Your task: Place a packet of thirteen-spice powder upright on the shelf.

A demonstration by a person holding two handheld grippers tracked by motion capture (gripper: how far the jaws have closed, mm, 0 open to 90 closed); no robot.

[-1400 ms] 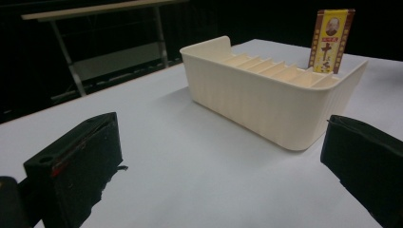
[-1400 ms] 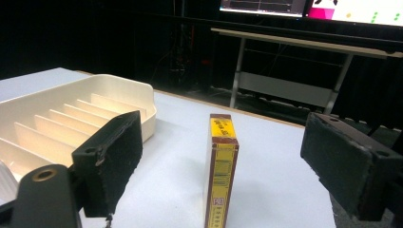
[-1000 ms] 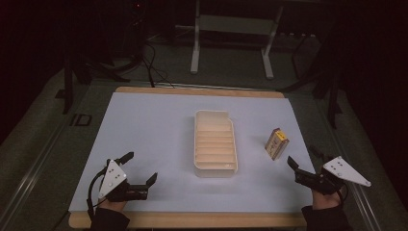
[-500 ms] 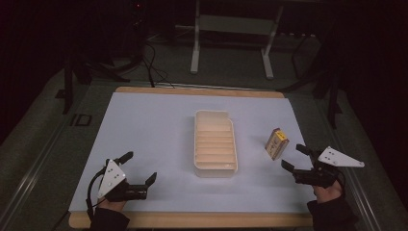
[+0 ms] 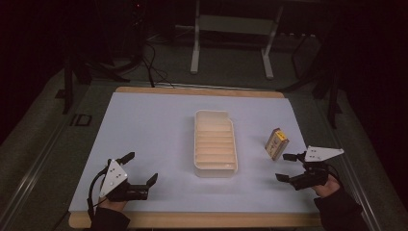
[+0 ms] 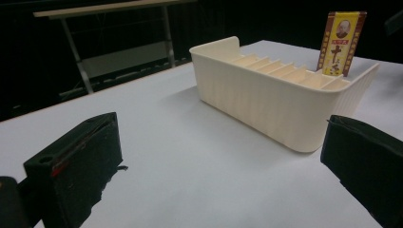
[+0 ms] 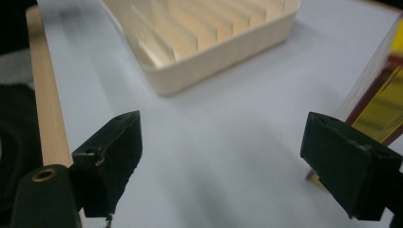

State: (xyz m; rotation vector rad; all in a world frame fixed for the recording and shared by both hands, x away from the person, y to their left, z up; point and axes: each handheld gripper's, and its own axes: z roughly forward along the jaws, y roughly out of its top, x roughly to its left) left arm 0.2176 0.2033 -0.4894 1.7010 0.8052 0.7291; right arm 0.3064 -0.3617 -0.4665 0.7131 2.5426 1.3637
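Observation:
A cream slotted tray [image 5: 197,144] lies empty in the middle of the white table. A small yellow-and-brown box [image 5: 276,143] stands on end to its right. My right gripper [image 5: 284,167] is open just in front of the box, jaws pointing left toward the tray. In the right gripper view the box [image 7: 382,97] rises right behind the right-hand jaw, with the tray [image 7: 199,71] ahead and my right gripper [image 7: 228,152] holding nothing. My left gripper [image 5: 141,167] is open at the front left. From my left gripper [image 6: 223,142] I see the tray [image 6: 256,102] and the box [image 6: 341,42] beyond it.
The table's wooden front edge [image 7: 45,118] runs close beside the right gripper. The white mat [image 5: 144,125] spreads wide to the left of the tray. A metal stand [image 5: 231,29] and cables sit on the dark floor behind the table.
My right gripper has moved forward and left, closing in on the box and turning its jaws toward the tray. The left gripper has stayed in place.

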